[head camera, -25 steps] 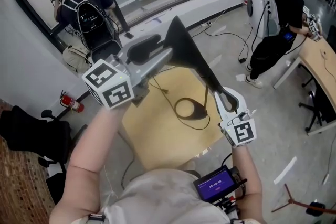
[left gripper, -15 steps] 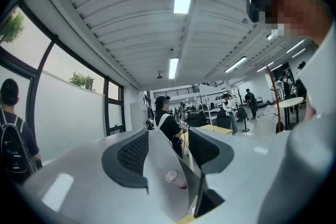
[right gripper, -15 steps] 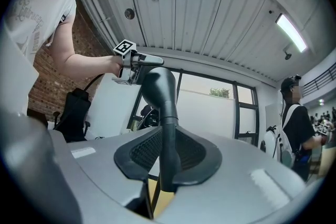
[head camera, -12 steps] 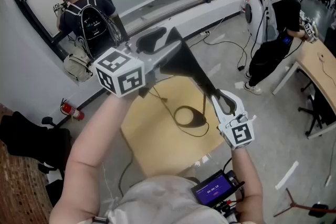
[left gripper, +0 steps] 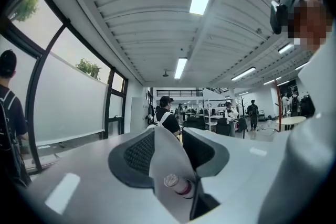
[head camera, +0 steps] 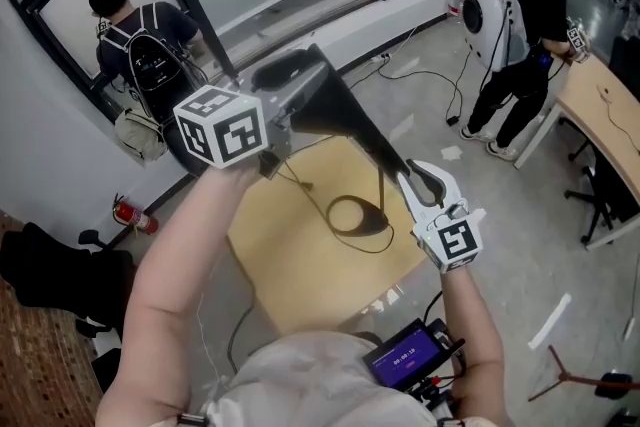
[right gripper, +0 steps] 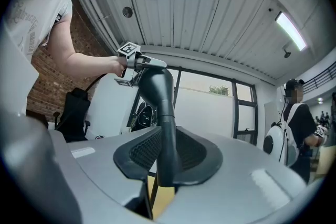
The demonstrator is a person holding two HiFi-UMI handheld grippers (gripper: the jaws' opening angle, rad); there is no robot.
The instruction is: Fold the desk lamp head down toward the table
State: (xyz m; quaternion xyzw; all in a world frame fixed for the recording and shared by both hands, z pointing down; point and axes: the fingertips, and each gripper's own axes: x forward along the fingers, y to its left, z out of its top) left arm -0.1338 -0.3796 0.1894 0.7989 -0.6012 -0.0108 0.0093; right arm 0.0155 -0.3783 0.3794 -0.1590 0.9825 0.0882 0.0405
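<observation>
A black desk lamp stands with its ring base (head camera: 355,215) on a small yellow table (head camera: 290,265). Its arm (head camera: 375,150) slants up and to the left to the wide black lamp head (head camera: 325,105). My left gripper (head camera: 298,80) is at the head's upper end. In the left gripper view the head's pale edge (left gripper: 165,157) fills the gap of the left gripper (left gripper: 169,136), whose jaws are closing on it. My right gripper (head camera: 418,180) is shut on the lower arm. In the right gripper view the black arm (right gripper: 164,107) rises from the right gripper (right gripper: 167,136) between the two pads.
A person with a black backpack (head camera: 150,45) stands at the window. Another person with a white backpack (head camera: 510,25) stands by a wooden desk (head camera: 600,105). A red fire extinguisher (head camera: 130,213) and cables (head camera: 440,75) lie on the floor.
My left gripper has shifted a little up and to the right at the lamp head. The right gripper has kept its hold on the arm in the same place.
</observation>
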